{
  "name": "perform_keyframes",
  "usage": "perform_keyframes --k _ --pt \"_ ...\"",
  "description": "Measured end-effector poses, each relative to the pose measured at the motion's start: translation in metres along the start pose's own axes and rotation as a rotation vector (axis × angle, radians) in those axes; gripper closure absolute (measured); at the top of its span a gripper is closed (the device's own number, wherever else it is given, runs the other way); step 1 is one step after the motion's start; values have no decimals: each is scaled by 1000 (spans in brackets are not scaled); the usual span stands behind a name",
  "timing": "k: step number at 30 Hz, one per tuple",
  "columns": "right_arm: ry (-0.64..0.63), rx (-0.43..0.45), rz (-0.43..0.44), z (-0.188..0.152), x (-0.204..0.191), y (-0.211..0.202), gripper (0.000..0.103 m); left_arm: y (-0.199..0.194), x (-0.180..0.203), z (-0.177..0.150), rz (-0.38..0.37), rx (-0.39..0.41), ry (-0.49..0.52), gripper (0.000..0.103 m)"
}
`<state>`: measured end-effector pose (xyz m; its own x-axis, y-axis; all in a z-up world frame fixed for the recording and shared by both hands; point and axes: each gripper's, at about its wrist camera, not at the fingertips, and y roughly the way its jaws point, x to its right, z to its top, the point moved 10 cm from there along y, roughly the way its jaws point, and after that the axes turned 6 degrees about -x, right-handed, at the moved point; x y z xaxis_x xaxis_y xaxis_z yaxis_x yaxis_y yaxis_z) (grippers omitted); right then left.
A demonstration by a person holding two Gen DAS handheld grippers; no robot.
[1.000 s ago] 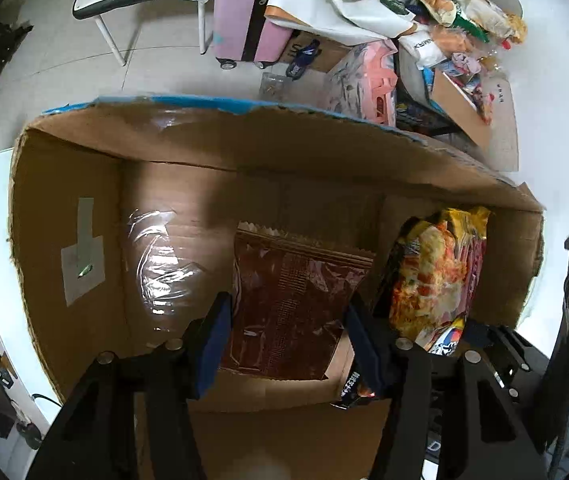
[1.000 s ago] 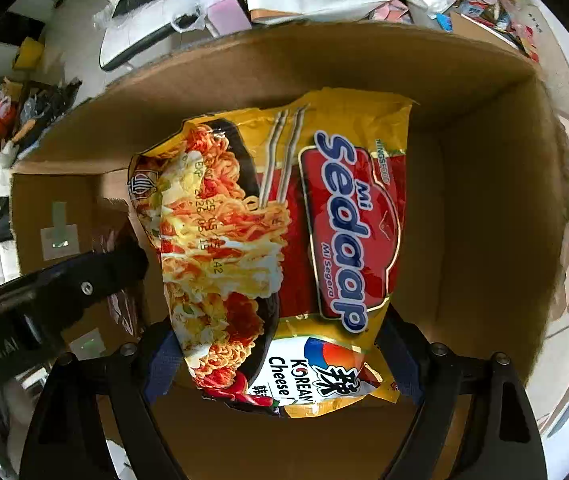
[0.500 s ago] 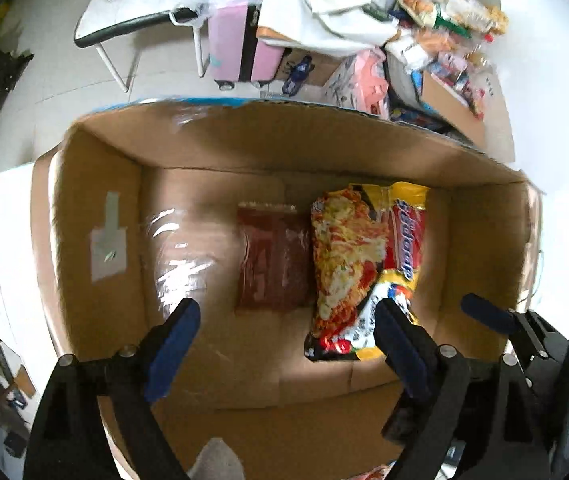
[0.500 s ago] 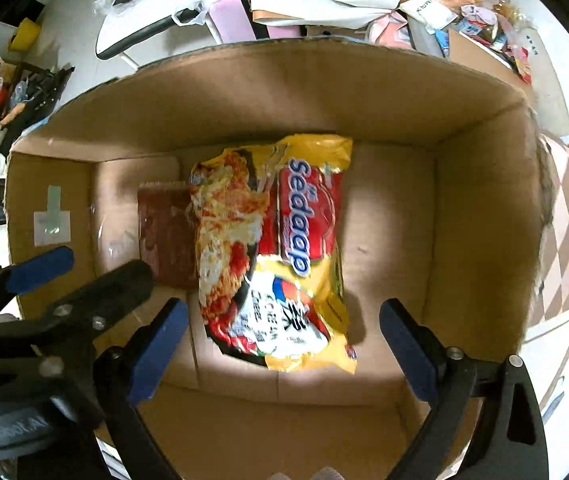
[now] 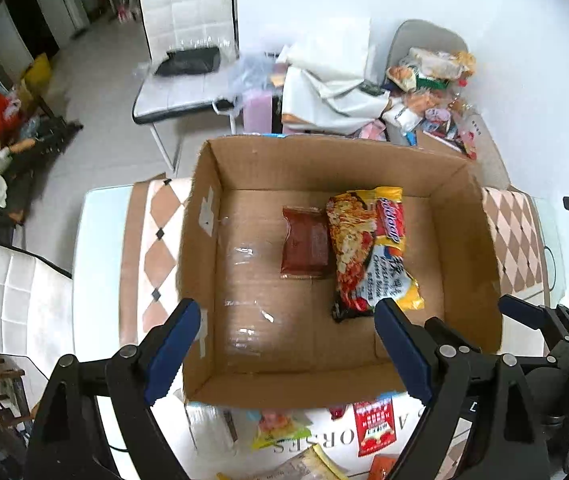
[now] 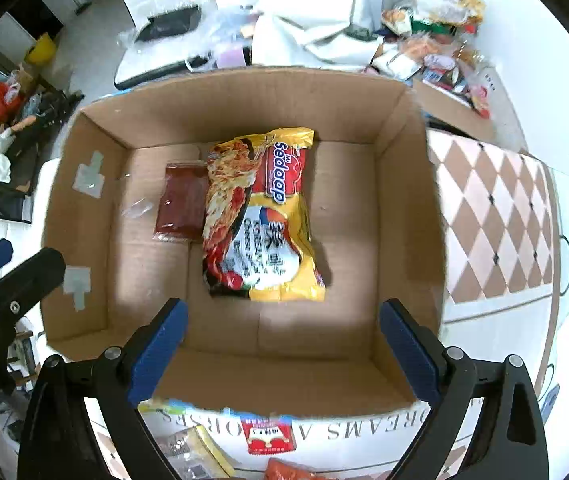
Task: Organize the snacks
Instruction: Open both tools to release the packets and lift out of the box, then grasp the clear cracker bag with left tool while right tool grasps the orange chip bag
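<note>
Both hand-held grippers, left (image 5: 282,344) and right (image 6: 282,346), risen above box (image 6: 244,100), wide, empty; noodle pkt (image 6: 260,216) and brown sachet (image 6: 182,200) inside box; more snacks (image 6: 268,436) in front of box.

The right gripper (image 6: 282,344) hangs with its jaws wide apart and empty over the cardboard box (image 6: 404,208), where the yellow noodle packet (image 6: 260,216) lies flat in the middle, touching the dark red packet (image 6: 180,200) at its 9 o'clock side.

Noodle packet (image 6: 260,216) flat beside dark-red pouch (image 6: 182,200)
</note>
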<state>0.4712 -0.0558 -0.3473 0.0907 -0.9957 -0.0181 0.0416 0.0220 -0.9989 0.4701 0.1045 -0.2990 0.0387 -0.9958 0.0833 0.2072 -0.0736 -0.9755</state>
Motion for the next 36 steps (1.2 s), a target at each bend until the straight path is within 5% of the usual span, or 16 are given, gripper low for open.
perform_keyframes --k 14,21,25,30,36 --pt "13 179 24 -64 20 -90 5 -78 12 -56 31 150 17 14" --pt "31 185 84 -90 21 -114 5 -106 16 -77 43 190 12 14" --pt "64 107 150 -121 22 -104 5 -107 12 -103 41 164 -17 14" --pt "108 -70 217 -181 24 -53 5 -69 2 -158 22 26 -65 14" --pt "-74 -264 127 -246 23 24 4 -6 -4 -221 48 -144 -25 14"
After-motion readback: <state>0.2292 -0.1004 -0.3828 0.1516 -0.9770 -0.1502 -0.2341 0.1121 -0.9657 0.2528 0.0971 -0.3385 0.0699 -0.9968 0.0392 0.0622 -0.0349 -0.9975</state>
